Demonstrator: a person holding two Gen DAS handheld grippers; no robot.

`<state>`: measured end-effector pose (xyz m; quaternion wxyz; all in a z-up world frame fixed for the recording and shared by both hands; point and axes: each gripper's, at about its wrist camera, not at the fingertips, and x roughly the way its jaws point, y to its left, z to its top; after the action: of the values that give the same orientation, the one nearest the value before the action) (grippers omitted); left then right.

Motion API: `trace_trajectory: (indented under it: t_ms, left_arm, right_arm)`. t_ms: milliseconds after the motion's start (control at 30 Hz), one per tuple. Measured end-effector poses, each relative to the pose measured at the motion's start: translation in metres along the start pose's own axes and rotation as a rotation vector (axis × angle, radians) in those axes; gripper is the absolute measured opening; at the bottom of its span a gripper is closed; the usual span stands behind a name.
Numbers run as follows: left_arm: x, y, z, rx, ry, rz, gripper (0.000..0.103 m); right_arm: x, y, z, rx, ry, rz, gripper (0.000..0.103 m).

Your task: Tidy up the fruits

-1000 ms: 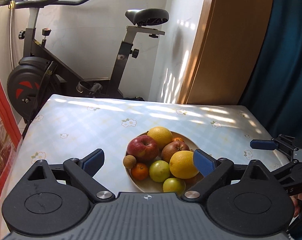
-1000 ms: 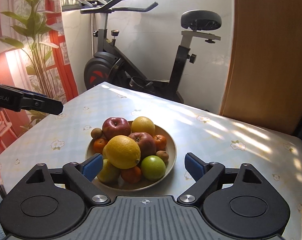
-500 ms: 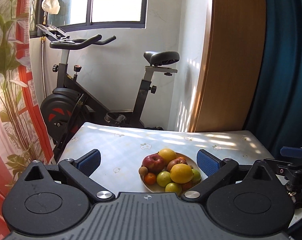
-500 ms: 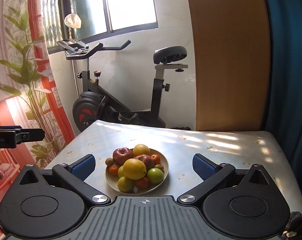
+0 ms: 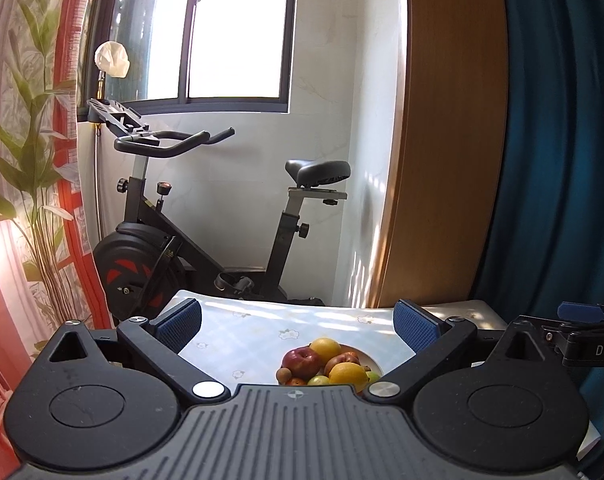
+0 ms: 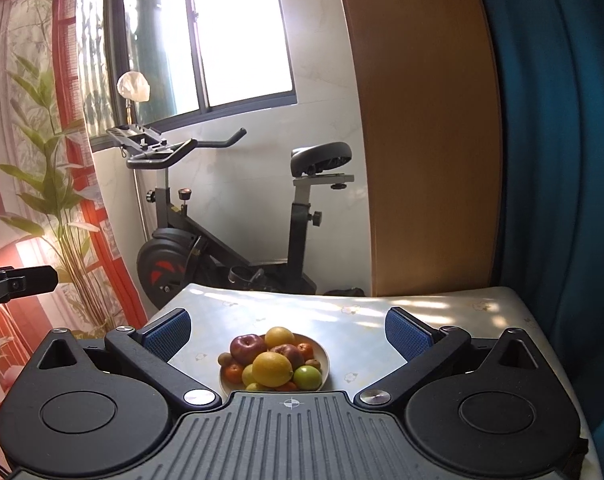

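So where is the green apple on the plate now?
In the right wrist view the green apple lies at the plate's near right edge, beside the big lemon and below the small orange.

Daylight pours through the window (image 5: 238,28), blown out to white glare in both views. Dappled sun patches and soft shadows fall across the table (image 6: 381,312) and the wall (image 5: 365,208). Both pictures are sharp, and fisheye distortion bends the curtain (image 6: 561,160) at the edges.

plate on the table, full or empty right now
Full. The plate is heaped with fruit: a red apple, a big lemon, a green apple and small oranges, piled above its rim.
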<state>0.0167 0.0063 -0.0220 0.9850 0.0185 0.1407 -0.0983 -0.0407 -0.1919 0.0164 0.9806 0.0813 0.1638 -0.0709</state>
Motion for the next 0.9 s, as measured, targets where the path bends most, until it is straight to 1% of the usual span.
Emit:
trace_trajectory:
  t_ms: [200,333,433,533,600,733,900]
  left_arm:
    - [-0.005,-0.005,-0.001,0.007,0.004,-0.005,0.103]
    - [-0.007,-0.007,-0.001,0.023,0.0,0.01,0.103]
    - [-0.007,-0.008,-0.001,0.03,0.02,0.004,0.103]
    - [-0.005,-0.008,-0.002,0.032,0.04,0.027,0.103]
    - [-0.005,-0.006,-0.003,0.022,0.046,0.032,0.103]
    - [-0.007,-0.001,-0.002,-0.02,0.051,0.019,0.103]
    - [-0.009,-0.002,-0.002,-0.026,0.06,0.02,0.103]
  right_arm:
    - [-0.004,0.001,0.0,0.01,-0.009,0.011,0.103]
    - [-0.005,0.003,0.0,0.005,-0.007,0.013,0.103]
    - [-0.009,0.002,0.001,0.007,-0.019,0.02,0.103]
    - [-0.011,0.002,0.0,0.005,-0.024,0.019,0.103]
    - [-0.012,0.003,0.001,0.005,-0.025,0.017,0.103]
    - [-0.014,0.003,0.001,0.0,-0.027,0.015,0.103]
    - [-0.014,0.004,0.001,0.0,-0.029,0.014,0.103]
